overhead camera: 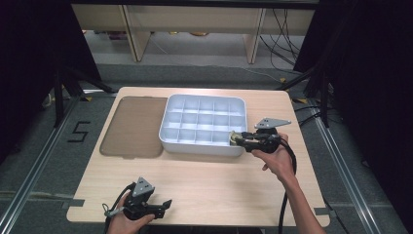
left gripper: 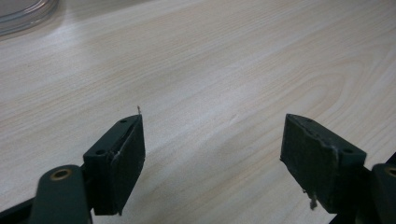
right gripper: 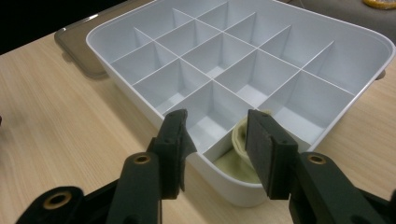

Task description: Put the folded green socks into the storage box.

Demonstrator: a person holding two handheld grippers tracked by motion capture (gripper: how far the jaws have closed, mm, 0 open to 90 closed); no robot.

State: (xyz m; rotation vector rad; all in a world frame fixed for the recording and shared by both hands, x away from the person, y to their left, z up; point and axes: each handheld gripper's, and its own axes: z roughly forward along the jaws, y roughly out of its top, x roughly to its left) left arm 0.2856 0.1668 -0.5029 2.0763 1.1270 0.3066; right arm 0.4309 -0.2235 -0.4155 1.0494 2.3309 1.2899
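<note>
Right, wooden table (overhead camera: 204, 180), then my white divided tray (overhead camera: 203, 124) beside its smoky lid (overhead camera: 131, 127). Cream rolled fabric piece (right gripper: 240, 142) sits in the tray's near corner cell. Looks soft and light, will squash; I'd pinch across the roll. Right gripper (right gripper: 215, 123) half open over it, pads not pressing. Left gripper (left gripper: 212, 140) wide open, empty, over bare table.

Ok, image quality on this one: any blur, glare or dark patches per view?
High view: table evenly lit, surroundings nearly black. Left gripper view: wood grain sharp, soft sheen top left, near jaws slightly soft. Right gripper view: white divided tray crisp with gentle shadows in its cells; foreground jaws blurred.
</note>
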